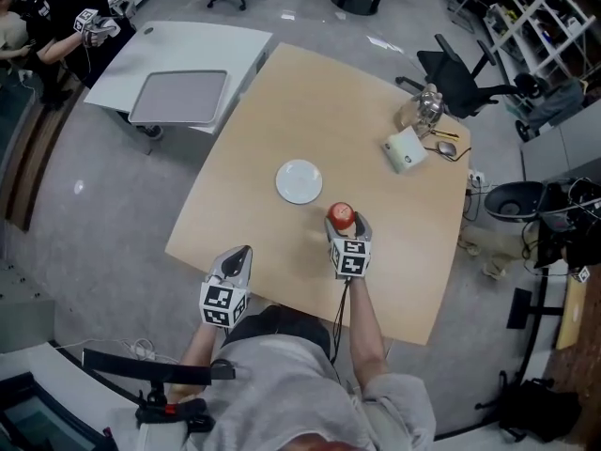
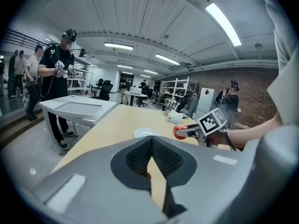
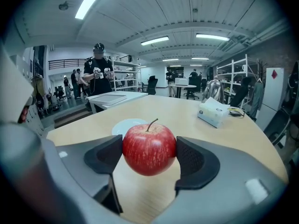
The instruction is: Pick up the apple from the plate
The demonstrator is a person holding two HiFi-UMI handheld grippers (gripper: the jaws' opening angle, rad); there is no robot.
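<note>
- Head view: the right gripper (image 1: 344, 225) is holding the apple (image 1: 341, 214) over the person's side of the bench (image 1: 310, 101). The plate (image 1: 299, 181) is sitting bare just beyond it. So the apple is off the plate, and the pick is looking pretty much done. The left gripper (image 1: 241, 254) is hanging by the near edge of the bench, well apart from both. Probably it's just idling out of the way, since one gripper is plenty for an apple.
- Left gripper view: its fingers (image 2: 135, 157) are pressing together with nothing between them, which fits it not having a job here. They're pointing across the bench towards the plate (image 2: 145, 133). The apple (image 2: 179, 131) is showing off to the right, in the other gripper and looking raised off the wood.
- Right gripper view: these fingers (image 3: 105, 155) are pinching the apple (image 3: 149, 148) on its two sides, around the widest part, one pad per side. The stem is pointing up, so the apple is riding upright. Grabbing it across the middle like that is likely what's stopping a round, smooth thing from squirting out. The apple is looking clear of the bench, with the plate (image 3: 128, 124) lying behind it and apart from it. A tissue box (image 3: 214, 113) is sitting further back on the right, not involved in any of this.
</note>
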